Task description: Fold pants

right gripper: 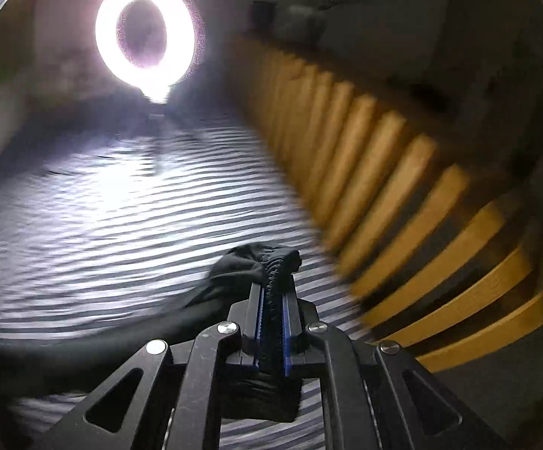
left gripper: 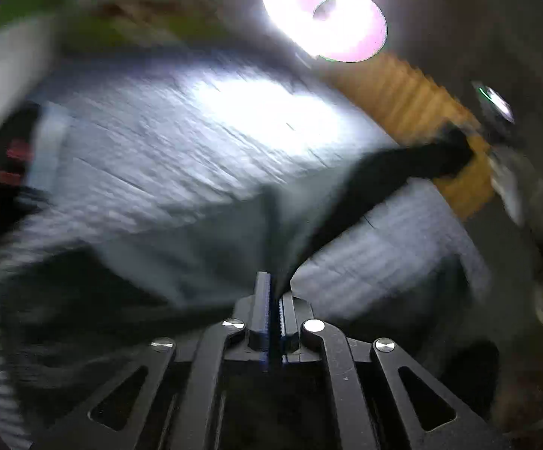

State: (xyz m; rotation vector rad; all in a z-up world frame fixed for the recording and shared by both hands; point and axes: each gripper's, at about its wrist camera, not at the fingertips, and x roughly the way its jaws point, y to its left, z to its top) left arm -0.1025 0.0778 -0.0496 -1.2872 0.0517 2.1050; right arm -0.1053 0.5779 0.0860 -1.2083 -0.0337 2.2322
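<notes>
Striped bedding (right gripper: 128, 225) in pale grey and white fills most of both wrist views, lit by a bright ring lamp (right gripper: 146, 33) at its far end, with a slatted wooden frame (right gripper: 402, 195) running along one side. Both pictures are smeared by motion blur. Across the bedding stretch the dark pants (left gripper: 395, 172), black or charcoal and of thin soft cloth, pulled into a taut band between the two tools. The right gripper (right gripper: 272, 296) is clamped on a bunched, gathered edge that looks like the elastic waistband, which puffs out beyond its tips. The left gripper (left gripper: 276, 292) has its jaws nearly together, pinching a thin edge of the same cloth that runs away toward the wooden frame. The step seems to be lifting the pants to spread them; it would go best with both pinches kept firm and level, the cloth held tight enough to shed creases before being laid flat on the bedding
</notes>
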